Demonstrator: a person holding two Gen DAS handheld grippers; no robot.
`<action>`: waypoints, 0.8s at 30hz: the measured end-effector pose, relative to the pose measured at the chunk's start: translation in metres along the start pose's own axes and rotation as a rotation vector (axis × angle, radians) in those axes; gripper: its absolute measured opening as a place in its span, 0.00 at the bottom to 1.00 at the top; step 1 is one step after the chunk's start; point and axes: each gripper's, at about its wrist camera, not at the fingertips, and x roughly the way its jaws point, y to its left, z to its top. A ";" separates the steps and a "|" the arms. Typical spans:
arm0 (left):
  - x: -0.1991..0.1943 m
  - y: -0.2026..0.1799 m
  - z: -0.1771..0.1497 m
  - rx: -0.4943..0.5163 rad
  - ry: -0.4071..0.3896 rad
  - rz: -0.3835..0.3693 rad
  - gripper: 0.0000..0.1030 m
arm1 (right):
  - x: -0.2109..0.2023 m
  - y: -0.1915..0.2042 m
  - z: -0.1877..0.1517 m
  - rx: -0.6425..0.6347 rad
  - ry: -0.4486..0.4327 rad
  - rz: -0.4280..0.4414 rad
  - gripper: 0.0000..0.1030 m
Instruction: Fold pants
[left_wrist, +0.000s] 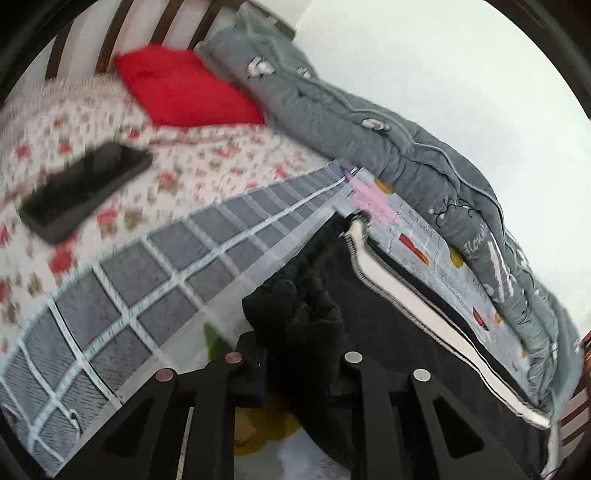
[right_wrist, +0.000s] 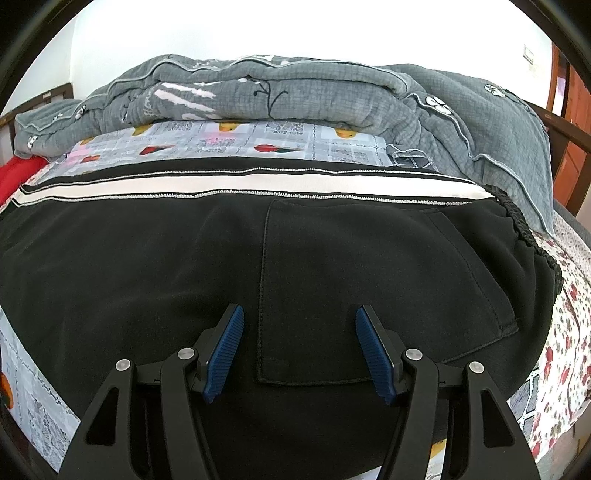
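The pants (right_wrist: 155, 258) are black, with a white side stripe (right_wrist: 240, 195) edged in thin black and white lines along the far edge from the right tool (right_wrist: 299, 350), whose arms are black with ribbed blue pads (right_wrist: 225, 350). Beyond the stripe lies a pale grey mat (right_wrist: 288, 142) printed with grey blocks and red, yellow and pink motifs. Farther off, the quilt (right_wrist: 332, 96) is grey with white flowers and pale piping. Ahead of the black left tool (left_wrist: 295, 365), a blanket (left_wrist: 147, 280) shows grey squares on a white grid, the bedsheet (left_wrist: 207, 162) is white with red and olive flowers, and the pillow (left_wrist: 184, 85) is plain red.
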 end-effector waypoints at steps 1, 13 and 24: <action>-0.005 -0.009 0.002 0.026 -0.012 0.013 0.17 | 0.000 0.000 0.000 0.002 -0.003 0.000 0.60; -0.071 -0.191 -0.006 0.405 -0.118 -0.026 0.16 | -0.048 -0.027 -0.011 0.031 -0.086 -0.030 0.60; -0.077 -0.357 -0.130 0.688 -0.003 -0.233 0.16 | -0.109 -0.089 -0.043 0.066 -0.147 -0.082 0.60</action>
